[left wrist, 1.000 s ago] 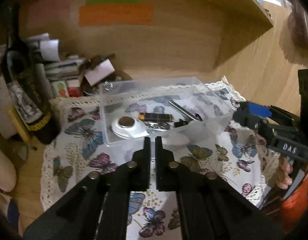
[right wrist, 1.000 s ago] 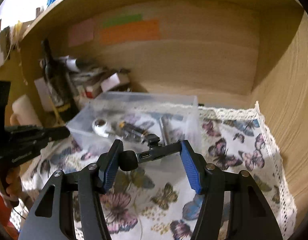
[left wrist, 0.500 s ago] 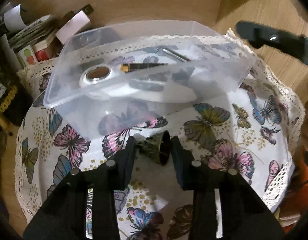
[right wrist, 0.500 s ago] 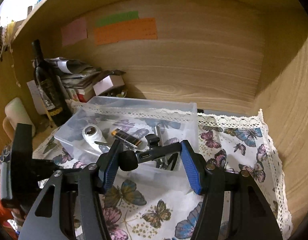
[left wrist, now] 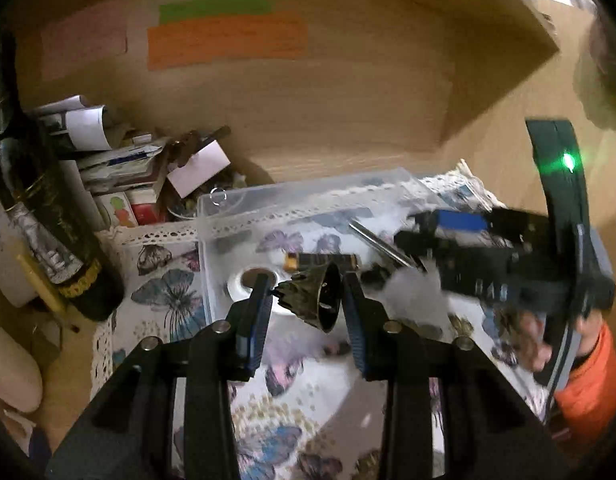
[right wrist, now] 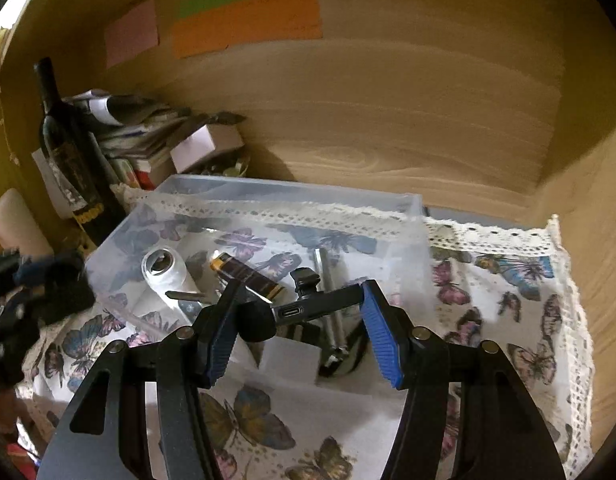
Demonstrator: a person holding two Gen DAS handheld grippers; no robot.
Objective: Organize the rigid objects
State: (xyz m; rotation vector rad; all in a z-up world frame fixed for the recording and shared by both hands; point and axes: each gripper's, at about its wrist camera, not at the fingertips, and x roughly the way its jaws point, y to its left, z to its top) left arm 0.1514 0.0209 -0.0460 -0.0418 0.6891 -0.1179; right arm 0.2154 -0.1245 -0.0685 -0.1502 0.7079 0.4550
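My left gripper [left wrist: 306, 292] is shut on a small dark brass bell [left wrist: 313, 300], held up in front of the clear plastic box [left wrist: 228, 216]. My right gripper [right wrist: 298, 308] is shut on a black gadget with a USB-C port and a round knob [right wrist: 292, 310], held over the near side of the clear plastic box [right wrist: 411, 208]. In the box lie a white round case [right wrist: 164, 270], a dark lighter [right wrist: 244, 274] and a metal rod [right wrist: 327, 292]. The right gripper also shows in the left wrist view [left wrist: 451, 224], blurred, at the box's right end.
The box stands on a butterfly-print cloth with lace edging [right wrist: 507, 280]. A dark wine bottle [right wrist: 66, 152], stacked papers and small boxes [right wrist: 148, 136] crowd the back left. Wooden walls close the back and right. A shelf [left wrist: 519, 12] hangs above right.
My left gripper closed on the bell on the cloth and lifted it up toward the box. My right gripper moved forward over the box, still holding the gadget.
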